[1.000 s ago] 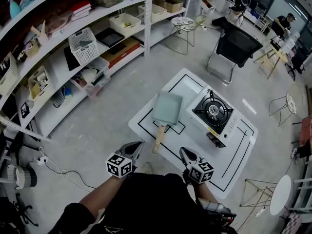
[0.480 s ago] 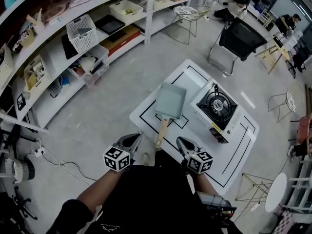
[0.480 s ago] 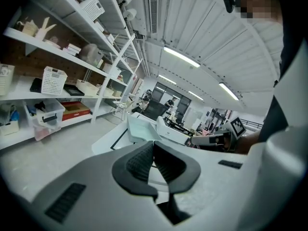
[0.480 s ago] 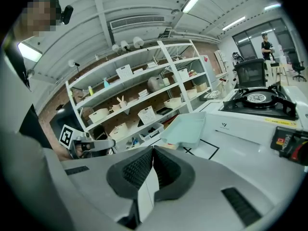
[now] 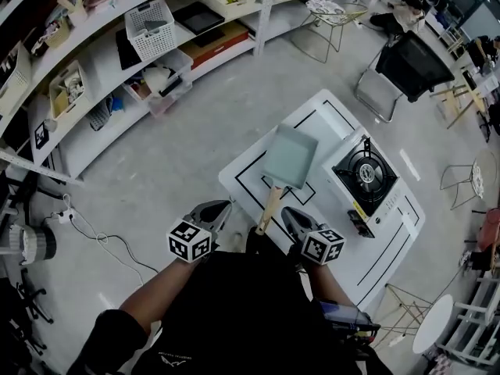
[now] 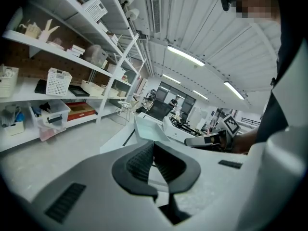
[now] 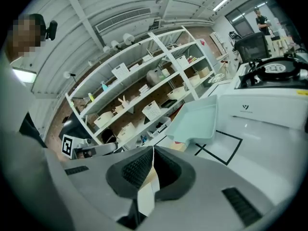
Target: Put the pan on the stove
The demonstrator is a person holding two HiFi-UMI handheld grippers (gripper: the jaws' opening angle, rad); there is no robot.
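Pan (image 5: 290,157) in pale green: where is it lying?
– It is lying flat on the white table (image 5: 391,244), over a black-lined box, with its wooden handle (image 5: 269,208) pointing back toward the person.
– And the stove (image 5: 365,176)?
– It is sitting just to the pan's right on the same table; the pan is not resting on it.
– What is flanking that handle?
– The handle's end is reaching in between the two tools, just beside the right gripper (image 5: 287,212) and farther from the left gripper (image 5: 222,206). Both are hovering near the table's front edge, clenched on nothing, pads pressing together.
– And beyond?
– Shelves (image 5: 94,76) of baskets and boxes are lining the left side.
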